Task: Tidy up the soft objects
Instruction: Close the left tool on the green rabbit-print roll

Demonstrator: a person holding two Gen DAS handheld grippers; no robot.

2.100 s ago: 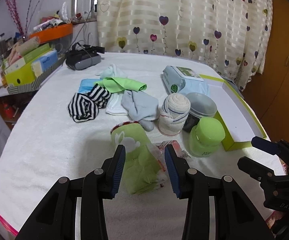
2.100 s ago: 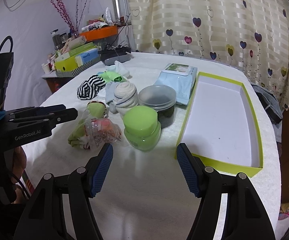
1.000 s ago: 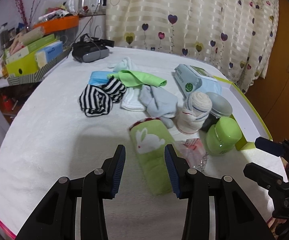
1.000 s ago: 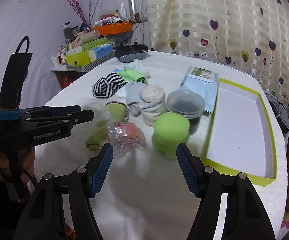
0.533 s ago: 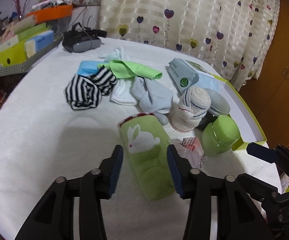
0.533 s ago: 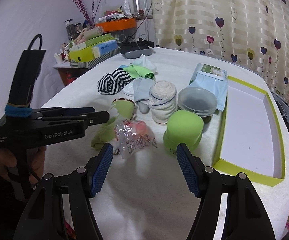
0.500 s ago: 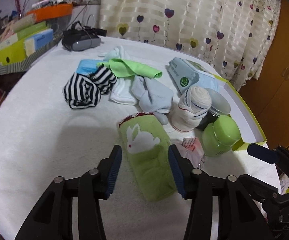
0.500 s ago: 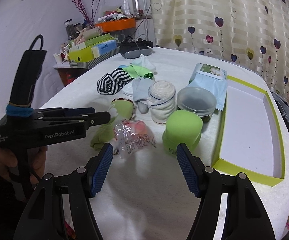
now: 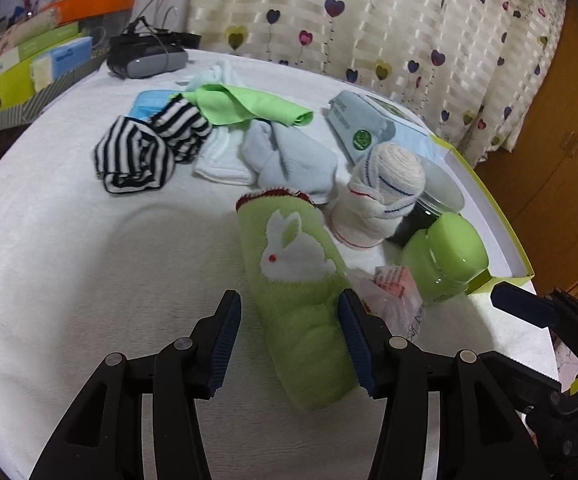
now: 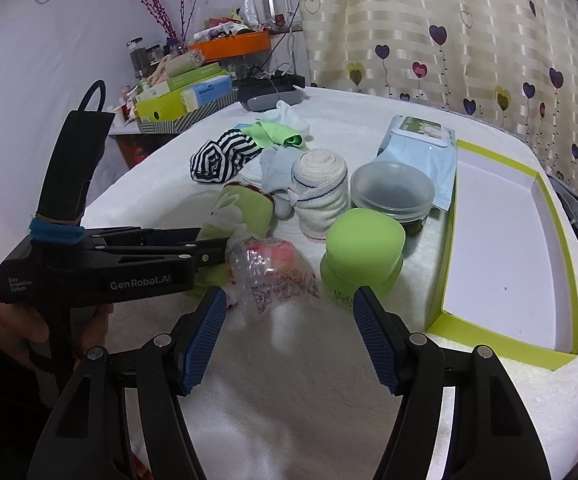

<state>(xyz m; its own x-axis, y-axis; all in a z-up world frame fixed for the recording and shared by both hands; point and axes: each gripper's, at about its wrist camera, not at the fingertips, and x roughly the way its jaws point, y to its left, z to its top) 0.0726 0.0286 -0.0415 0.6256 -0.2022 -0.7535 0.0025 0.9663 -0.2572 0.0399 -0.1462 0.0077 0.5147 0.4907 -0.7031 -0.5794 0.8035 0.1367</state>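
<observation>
**Inspector A:** A white towelling table top (image 9: 49, 280) is filling the foreground, with a heart-print curtain (image 9: 409, 40) hanging behind it. Nearest in the left wrist view, the left gripper (image 9: 289, 334) is standing with its jaws at full spread, straddling the lower part of the green rabbit sock (image 9: 297, 280). The right pad is sitting just at the sock's edge and the left pad is standing clear, so nothing is being gripped.

**Inspector B:** The right gripper (image 10: 285, 340) is also standing wide and empty, hovering over bare cloth, just short of the crinkled plastic packet (image 10: 273, 268).

**Inspector A:** That packet is lying against the sock's right side. In my judgement, a closing jaw is risking catching the film along with the sock.

**Inspector B:** Further back, the rolled cream sock (image 9: 381, 196) and green jar (image 9: 445, 256) are crowding the sock's top end; a careless lift could be toppling the jar.

**Inspector A:** Beyond those, the striped socks (image 9: 145, 152) and pale blue sock (image 9: 293, 164) are waiting, loose. The yellow-edged tray (image 10: 501, 240) is lying empty to the right.
</observation>
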